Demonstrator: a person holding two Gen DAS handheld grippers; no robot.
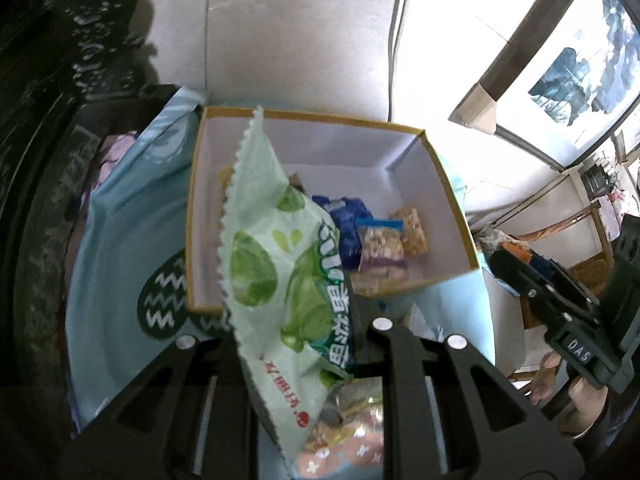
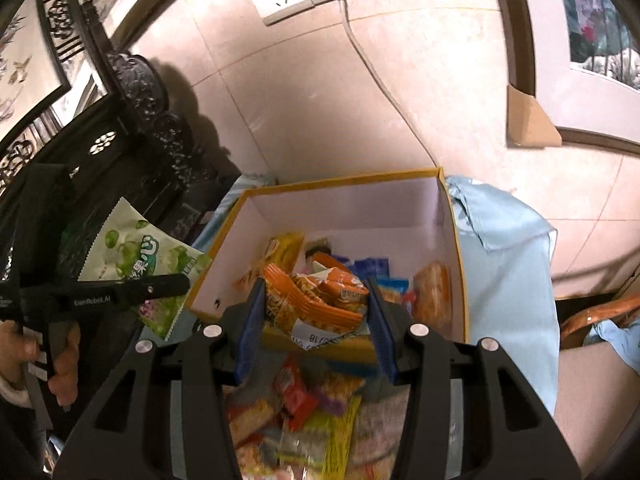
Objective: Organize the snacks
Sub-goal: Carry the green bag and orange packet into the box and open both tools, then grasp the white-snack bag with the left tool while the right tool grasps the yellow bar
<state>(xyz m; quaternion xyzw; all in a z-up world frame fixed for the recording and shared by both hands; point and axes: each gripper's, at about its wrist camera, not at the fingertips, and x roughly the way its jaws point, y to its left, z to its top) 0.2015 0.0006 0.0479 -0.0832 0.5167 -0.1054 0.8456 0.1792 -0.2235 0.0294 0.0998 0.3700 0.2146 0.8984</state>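
Table: blue cloth [image 2: 512, 264], box [image 2: 456, 240] on it.
Left gripper [image 1: 304, 336]: pinching green pack [image 1: 276, 264].
Right gripper [image 2: 316, 320]: clamping orange pack [image 2: 320, 292].
Tip: you should clear the rim before releasing.

Left wrist view: steeply down along left claw [image 1: 304, 320], close over open yellow-rimmed box [image 1: 452, 200]. Right wrist view: shallower tilt along right claw [image 2: 316, 320], near same box [image 2: 460, 264]. Shared: box interior, blue cloth [image 1: 120, 240], tiled wall [image 2: 320, 100].

Glossy plastic green packet [image 1: 280, 264], matt cardboard box [image 1: 452, 200], soft blue cloth [image 1: 116, 248] beneath.
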